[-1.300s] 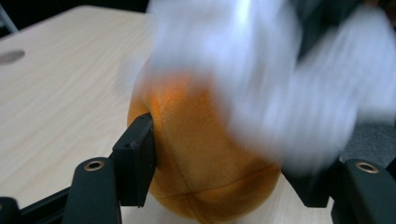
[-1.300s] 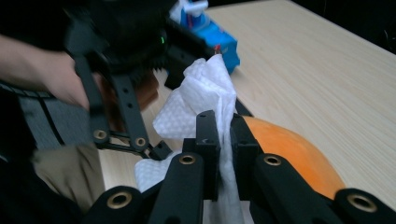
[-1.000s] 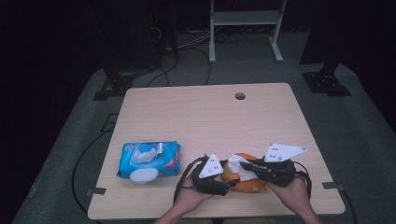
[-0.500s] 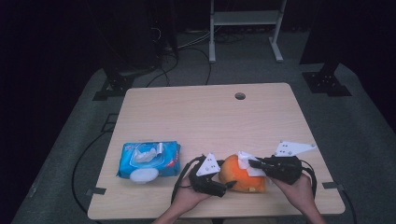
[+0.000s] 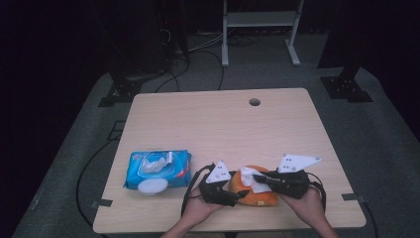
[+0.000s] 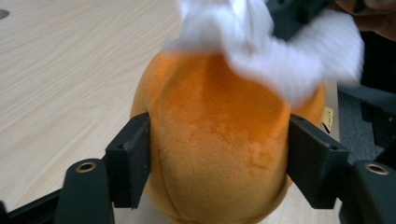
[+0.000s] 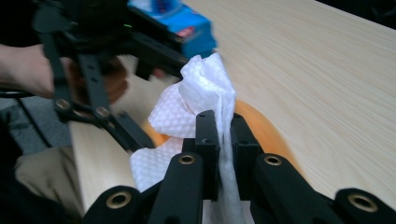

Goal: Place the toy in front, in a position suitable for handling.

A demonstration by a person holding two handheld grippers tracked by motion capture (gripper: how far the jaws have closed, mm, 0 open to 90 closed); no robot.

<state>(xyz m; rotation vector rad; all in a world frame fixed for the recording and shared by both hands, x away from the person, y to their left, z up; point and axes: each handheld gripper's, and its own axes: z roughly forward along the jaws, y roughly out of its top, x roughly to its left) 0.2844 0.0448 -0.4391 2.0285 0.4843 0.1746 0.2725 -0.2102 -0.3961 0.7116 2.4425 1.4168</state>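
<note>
An orange plush toy [image 5: 253,197] lies near the table's front edge. My left gripper [image 5: 236,196] comes at it from the left. In the left gripper view its jaws have just been closing and now press on both sides of the plush [image 6: 219,140], so it is shut on the toy. My right gripper [image 5: 262,179] comes from the right and is shut on a crumpled white wipe [image 7: 201,93]. The wipe [image 6: 280,60] rests on top of the plush. The orange plush [image 7: 264,126] shows just behind the right gripper [image 7: 223,126].
A blue pack of wipes [image 5: 157,169] lies on the wooden table [image 5: 223,124] to the left of my hands, its flap up. A cable hole [image 5: 254,102] sits near the far edge. A white shelf frame [image 5: 260,20] and dark stands are on the floor beyond.
The right gripper with the wipe slid a little to the right over the plush and then came back left. The left gripper stayed at the plush.
</note>
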